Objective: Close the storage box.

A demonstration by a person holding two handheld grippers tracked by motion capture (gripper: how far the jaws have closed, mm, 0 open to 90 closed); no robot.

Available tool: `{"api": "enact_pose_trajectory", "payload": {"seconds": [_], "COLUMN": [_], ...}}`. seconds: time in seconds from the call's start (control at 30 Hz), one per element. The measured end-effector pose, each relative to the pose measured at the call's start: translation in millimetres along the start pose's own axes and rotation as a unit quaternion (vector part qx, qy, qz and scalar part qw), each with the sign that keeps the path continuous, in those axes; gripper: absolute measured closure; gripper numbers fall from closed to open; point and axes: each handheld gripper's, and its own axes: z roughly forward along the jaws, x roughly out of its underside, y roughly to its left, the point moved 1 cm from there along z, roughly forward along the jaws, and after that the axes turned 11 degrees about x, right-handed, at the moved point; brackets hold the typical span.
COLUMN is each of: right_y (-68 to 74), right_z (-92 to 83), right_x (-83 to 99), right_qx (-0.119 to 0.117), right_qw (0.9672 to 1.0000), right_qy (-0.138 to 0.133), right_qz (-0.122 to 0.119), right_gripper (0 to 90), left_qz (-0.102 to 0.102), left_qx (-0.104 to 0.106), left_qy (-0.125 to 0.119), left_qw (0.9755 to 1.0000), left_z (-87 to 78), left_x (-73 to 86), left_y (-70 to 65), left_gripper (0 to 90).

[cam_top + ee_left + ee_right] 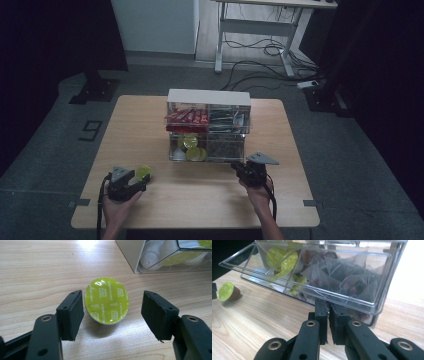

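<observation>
Capsule (107,300) between spread left gripper (112,315) jaws.

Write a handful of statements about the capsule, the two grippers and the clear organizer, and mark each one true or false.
1. The left gripper is open, its jaws either side of the green capsule. True.
2. The capsule lies inside the clear organizer. False: it lies on the table outside it.
3. The right gripper is wide open. False: its jaws are shut at the organizer's front edge.
4. Red packets fill the organizer's upper left compartment. True.
</observation>
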Motion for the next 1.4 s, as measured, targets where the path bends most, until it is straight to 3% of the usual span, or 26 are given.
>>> {"api": "enact_pose_trajectory", "payload": {"seconds": [0.83, 1.07, 1.4], "right_y": [-13.3, -16.9, -27.3], "right_z": [6.1, 3.1, -7.3], "right_x": [18.3, 20.0, 31.6], "right_qx": [0.009, 0.014, 0.013], "right_qw": [0.9994, 0.9994, 0.9995], "right_qy": [0.033, 0.029, 0.021], "right_qz": [0.009, 0.015, 0.019], "right_gripper": [82.1, 81.7, 68.8], "left_qz": [-0.004, -0.005, -0.005], "left_qx": [0.003, 0.002, 0.002], "left_qy": [-0.001, -0.005, -0.013], "left_qw": [1.0000, 1.0000, 0.9999], "left_z": [-1.9, -3.7, -10.8], "left_x": [0.9, 0.5, -0.4], "left_y": [2.7, 3.3, 4.9], "left_gripper": [35.0, 35.0, 34.9]}}
